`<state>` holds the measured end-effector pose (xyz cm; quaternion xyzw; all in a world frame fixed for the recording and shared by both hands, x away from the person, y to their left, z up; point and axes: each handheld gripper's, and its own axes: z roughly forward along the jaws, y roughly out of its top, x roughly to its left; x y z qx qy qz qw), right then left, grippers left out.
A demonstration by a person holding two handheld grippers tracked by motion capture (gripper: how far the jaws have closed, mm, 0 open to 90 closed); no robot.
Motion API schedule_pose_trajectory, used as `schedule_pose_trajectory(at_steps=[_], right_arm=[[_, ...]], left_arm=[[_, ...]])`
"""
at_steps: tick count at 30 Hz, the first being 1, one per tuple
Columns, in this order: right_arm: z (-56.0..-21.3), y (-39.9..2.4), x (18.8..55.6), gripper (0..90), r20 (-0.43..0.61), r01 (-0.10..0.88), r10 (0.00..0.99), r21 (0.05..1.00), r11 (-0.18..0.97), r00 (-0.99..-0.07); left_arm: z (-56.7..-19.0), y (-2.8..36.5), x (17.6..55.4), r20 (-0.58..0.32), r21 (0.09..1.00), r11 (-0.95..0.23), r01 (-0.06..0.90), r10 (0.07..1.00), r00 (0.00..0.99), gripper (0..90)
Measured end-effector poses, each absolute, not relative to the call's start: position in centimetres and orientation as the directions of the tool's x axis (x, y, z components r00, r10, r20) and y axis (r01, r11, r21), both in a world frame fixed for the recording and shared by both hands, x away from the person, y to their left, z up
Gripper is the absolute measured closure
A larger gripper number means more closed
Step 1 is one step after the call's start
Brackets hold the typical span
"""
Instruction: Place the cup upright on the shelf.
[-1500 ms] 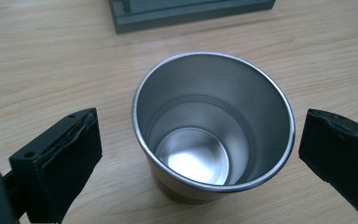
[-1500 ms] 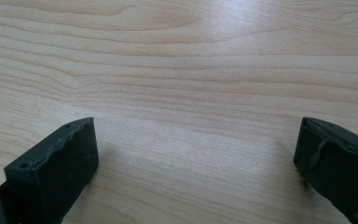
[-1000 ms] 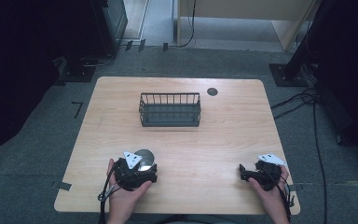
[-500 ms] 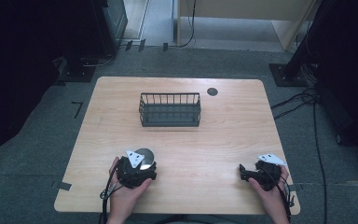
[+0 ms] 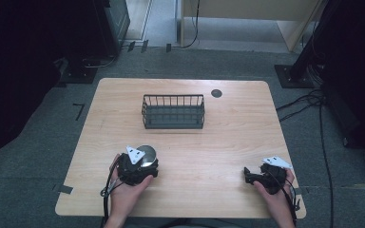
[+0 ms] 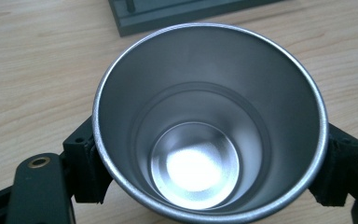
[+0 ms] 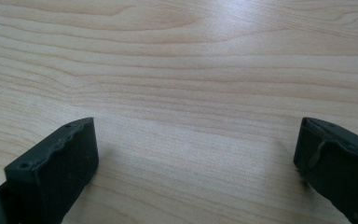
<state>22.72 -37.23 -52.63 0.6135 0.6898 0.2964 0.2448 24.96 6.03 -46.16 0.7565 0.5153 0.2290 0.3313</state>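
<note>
A: Start at the near edge. What's there?

B: Two hands come in from the bottom of the high view. The left hand (image 5: 126,190) holds the left gripper (image 5: 140,164) near the front left of the table (image 5: 228,142), and the right hand (image 5: 274,192) holds the right gripper (image 5: 248,176) near the front right corner. The two are well apart.

A: Is the left one holding anything?

B: Yes. A shiny metal cup (image 6: 209,126) sits between its jaws. In the left gripper view one black jaw presses on each side of the cup's wall, just under the rim, and we look straight down into it. The inside looks bare, with a bright glare on the bottom. From above, the cup (image 5: 146,154) shows as a silver disc just past the gripper's grey plate.

A: Is the cup standing on the table or lifted?

B: I cannot tell from these views. It is upright, mouth up.

A: And the right gripper?

B: Its jaws are spread wide with nothing between them. In the right gripper view only bare wood grain lies between and beyond the two black tips (image 7: 196,163).

A: What lies farther out?

B: Past the cup, toward the middle of the far half of the table, stands a dark wire basket (image 5: 173,112); its base edge (image 6: 177,14) shows at the top of the left gripper view. To the right of the basket, near the far edge, is a small dark round spot (image 5: 216,93). Beyond the table, cables (image 5: 309,102) trail over grey carpet.
</note>
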Motion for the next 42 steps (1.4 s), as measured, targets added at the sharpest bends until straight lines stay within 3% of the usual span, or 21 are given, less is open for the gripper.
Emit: schedule_pose_trajectory(at_steps=[42], right_arm=[[-52.6, -37.2, 22.7, 0.0, 0.026, 0.701, 0.992, 0.709, 0.071, -0.127]], left_arm=[[-42.1, 4.1, 32.0, 0.019, 0.758, -0.272, 0.592, 0.917, 0.397, 19.0]])
